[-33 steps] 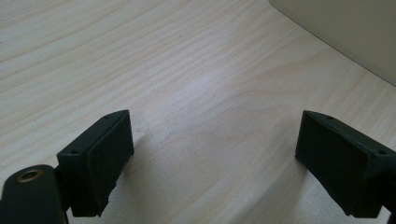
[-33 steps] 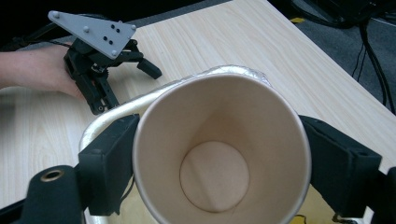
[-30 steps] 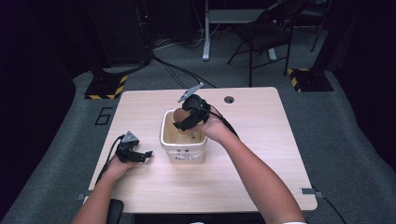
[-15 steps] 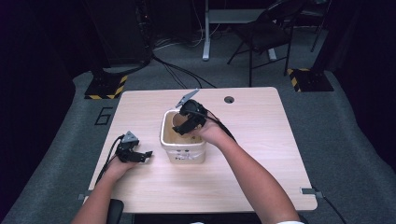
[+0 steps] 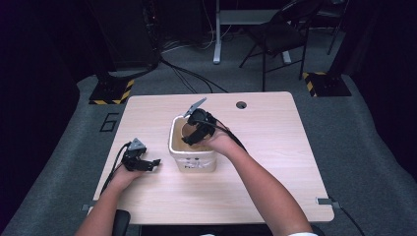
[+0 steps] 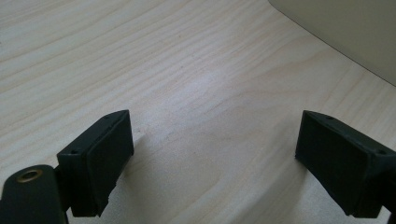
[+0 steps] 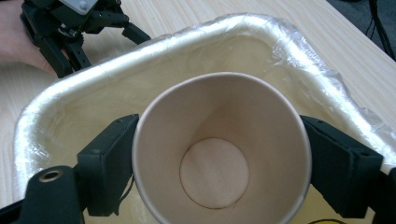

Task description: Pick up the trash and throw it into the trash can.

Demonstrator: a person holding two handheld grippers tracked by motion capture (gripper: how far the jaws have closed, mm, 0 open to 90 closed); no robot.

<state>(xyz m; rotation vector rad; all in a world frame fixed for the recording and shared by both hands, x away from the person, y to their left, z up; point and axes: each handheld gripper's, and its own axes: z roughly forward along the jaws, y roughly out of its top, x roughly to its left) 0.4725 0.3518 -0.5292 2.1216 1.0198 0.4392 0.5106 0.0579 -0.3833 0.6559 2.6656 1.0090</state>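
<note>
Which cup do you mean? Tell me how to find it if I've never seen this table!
Start at the wooden table and find the cream bin with a clear plastic liner near its middle. Just over the bin's opening, the right gripper clamps a paper cup between its two black jaws. It is round, tan and empty, the one open-topped thing held up instead of standing on the table.

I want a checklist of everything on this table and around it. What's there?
Surface: pale wood table with a round hole near the far edge.
Job's things: paper cup, empty, held over a cream bin lined with clear plastic.
Clutter: nothing seen.
Grippers: right gripper shut on the cup, over the bin; left gripper open, low over bare wood beside the bin.
Cables: one trails from the left gripper; more on the floor.
Surroundings: grey carpet, a folding chair, dark stands.
</note>
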